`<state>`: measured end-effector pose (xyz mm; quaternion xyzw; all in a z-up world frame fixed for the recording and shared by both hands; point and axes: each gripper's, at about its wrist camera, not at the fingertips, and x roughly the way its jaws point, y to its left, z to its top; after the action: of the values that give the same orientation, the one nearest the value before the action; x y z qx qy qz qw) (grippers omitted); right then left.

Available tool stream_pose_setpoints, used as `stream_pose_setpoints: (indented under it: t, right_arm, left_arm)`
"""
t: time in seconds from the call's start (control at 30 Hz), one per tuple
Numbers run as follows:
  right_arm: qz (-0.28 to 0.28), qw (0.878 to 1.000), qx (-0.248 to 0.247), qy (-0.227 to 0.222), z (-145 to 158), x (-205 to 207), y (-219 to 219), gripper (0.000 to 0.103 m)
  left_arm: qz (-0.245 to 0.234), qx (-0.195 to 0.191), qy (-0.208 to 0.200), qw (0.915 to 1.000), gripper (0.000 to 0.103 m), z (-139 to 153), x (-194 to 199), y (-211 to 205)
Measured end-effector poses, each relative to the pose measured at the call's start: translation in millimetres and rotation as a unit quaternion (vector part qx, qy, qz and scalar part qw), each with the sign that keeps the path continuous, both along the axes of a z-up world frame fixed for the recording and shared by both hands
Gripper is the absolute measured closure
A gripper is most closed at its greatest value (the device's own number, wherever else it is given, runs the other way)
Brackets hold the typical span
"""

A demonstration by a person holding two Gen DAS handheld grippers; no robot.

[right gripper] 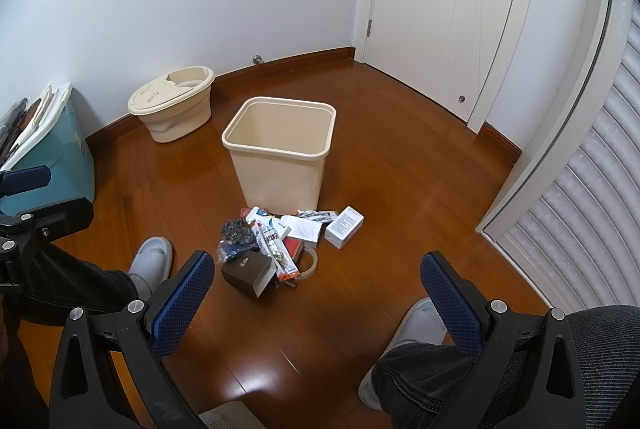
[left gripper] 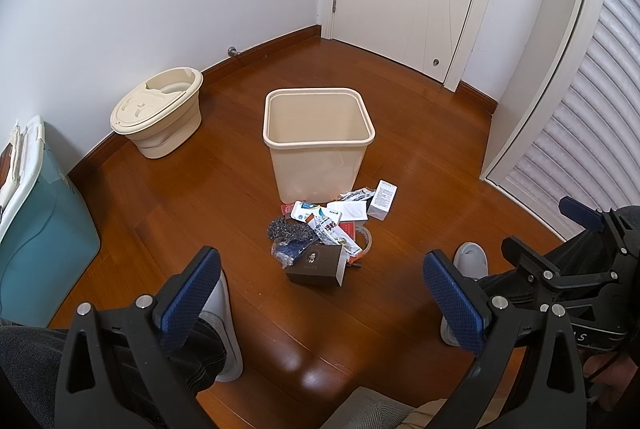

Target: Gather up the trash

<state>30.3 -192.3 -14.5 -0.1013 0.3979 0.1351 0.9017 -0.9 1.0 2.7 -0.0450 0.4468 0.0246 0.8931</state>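
Cream bin (left gripper: 319, 141) upright on wood floor (left gripper: 400, 169), trash pile (left gripper: 328, 229) touching its near side, brown box (left gripper: 316, 265) nearest, straight ahead and below both left gripper (left gripper: 320, 297) and right gripper (right gripper: 316, 301), jaws wide apart, empty, neither arm clearly nearer.

A: What do the grippers look like? The left gripper (left gripper: 320, 293) and right gripper (right gripper: 316, 293) each have black plastic frames, silver round screws (left gripper: 500, 303) and fingers with dark blue dimpled pads (right gripper: 182, 303).

B: Same build on both. The person wears dark grey jeans (right gripper: 432, 373) and pale grey slippers (right gripper: 152, 259). There's white lettering on the right one's side, too blurry to read.
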Motion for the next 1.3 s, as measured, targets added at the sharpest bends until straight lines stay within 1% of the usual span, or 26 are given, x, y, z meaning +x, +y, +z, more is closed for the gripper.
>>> stream_pose_setpoints:
  t: [0.13,0.2,0.27,0.33,0.37,0.4,0.43,0.47,0.5,0.53,0.57,0.6,0.7,0.73,0.8,0.87,0.9,0.93,0.97,1.0,1.03,1.07,1.13,1.17,1.23,1.3]
  right_arm:
    - [-0.001,1.000,0.007,0.005,0,1,0,0.000]
    - [-0.009,0.999,0.026,0.040,2,13,-8,0.000]
    - [-0.019,0.997,0.039,0.061,8,22,-13,0.000]
    - [-0.028,0.997,0.034,0.070,19,37,-18,0.000]
    - [-0.036,0.996,0.026,0.080,24,52,-21,0.000]
    - [-0.042,0.994,0.024,0.096,29,66,-21,0.000]
    - [-0.049,0.991,0.028,0.122,28,86,-21,0.000]
    - [-0.054,0.987,0.039,0.149,23,104,-22,0.000]
    - [-0.059,0.979,0.056,0.187,14,128,-23,0.000]
    - [-0.066,0.971,0.065,0.221,3,150,-23,0.000]
    - [-0.080,0.960,0.066,0.261,-14,176,-25,0.000]
    - [-0.095,0.951,0.060,0.287,-31,198,-28,0.000]
    - [-0.109,0.939,0.040,0.323,-77,253,-31,0.000]
    - [-0.116,0.934,0.035,0.335,-99,272,-32,0.000]
    - [-0.143,0.920,0.039,0.363,-145,304,-38,0.000]
    - [-0.155,0.907,0.062,0.386,-184,327,-42,0.000]
    - [-0.157,0.904,0.065,0.393,-208,337,-42,0.000]
    - [-0.159,0.903,0.066,0.393,-232,347,-41,0.000]
    - [-0.161,0.902,0.071,0.395,-248,354,-40,0.000]
    - [-0.168,0.896,0.083,0.402,-270,361,-40,0.000]
    - [-0.179,0.890,0.099,0.408,-292,367,-41,0.000]
    - [-0.189,0.886,0.111,0.409,-310,370,-42,0.000]
    - [-0.214,0.879,0.123,0.407,-345,377,-44,0.000]
    - [-0.223,0.878,0.123,0.406,-356,379,-44,0.001]
    - [-0.232,0.877,0.125,0.401,-379,382,-43,0.002]
    - [-0.229,0.879,0.116,0.401,-394,378,-40,0.003]
  left_arm:
    - [0.005,0.001,0.001,1.0000,0.000,0,1,1]
    - [0.012,0.008,0.008,0.9999,0.000,-3,7,2]
    - [0.023,0.017,0.018,0.9994,0.000,-4,16,4]
    - [0.046,0.025,0.037,0.9980,0.000,-9,31,12]
    - [0.063,0.025,0.051,0.9964,0.000,-13,40,18]
    - [0.078,0.019,0.062,0.9949,0.000,-17,47,24]
    - [0.099,0.004,0.076,0.9921,0.000,-24,57,33]
    - [0.116,-0.014,0.086,0.9894,0.000,-30,64,41]
    - [0.136,-0.039,0.097,0.9852,0.000,-39,73,49]
    - [0.148,-0.058,0.105,0.9817,0.000,-47,81,54]
    - [0.156,-0.073,0.114,0.9785,0.000,-56,91,58]
    - [0.162,-0.081,0.121,0.9759,0.000,-68,101,60]
    - [0.183,-0.080,0.135,0.9705,0.000,-105,126,60]
    - [0.188,-0.085,0.139,0.9686,0.000,-118,134,61]
    - [0.205,-0.103,0.150,0.9617,0.000,-152,151,66]
    - [0.224,-0.123,0.171,0.9513,0.000,-189,166,74]
    - [0.233,-0.133,0.182,0.9459,0.000,-209,172,78]
    - [0.236,-0.137,0.191,0.9429,0.000,-226,178,81]
    - [0.232,-0.132,0.202,0.9424,0.000,-247,184,83]
    - [0.223,-0.125,0.206,0.9445,0.000,-259,189,83]
    - [0.201,-0.111,0.206,0.9511,0.000,-272,194,83]
    - [0.183,-0.087,0.212,0.9559,0.000,-287,199,82]
    - [0.157,-0.059,0.226,0.9595,0.000,-308,203,81]
    - [0.141,-0.050,0.233,0.9608,0.000,-321,205,81]
    - [0.117,-0.050,0.243,0.9616,0.000,-341,211,80]
    - [0.096,-0.051,0.253,0.9613,0.000,-359,216,77]
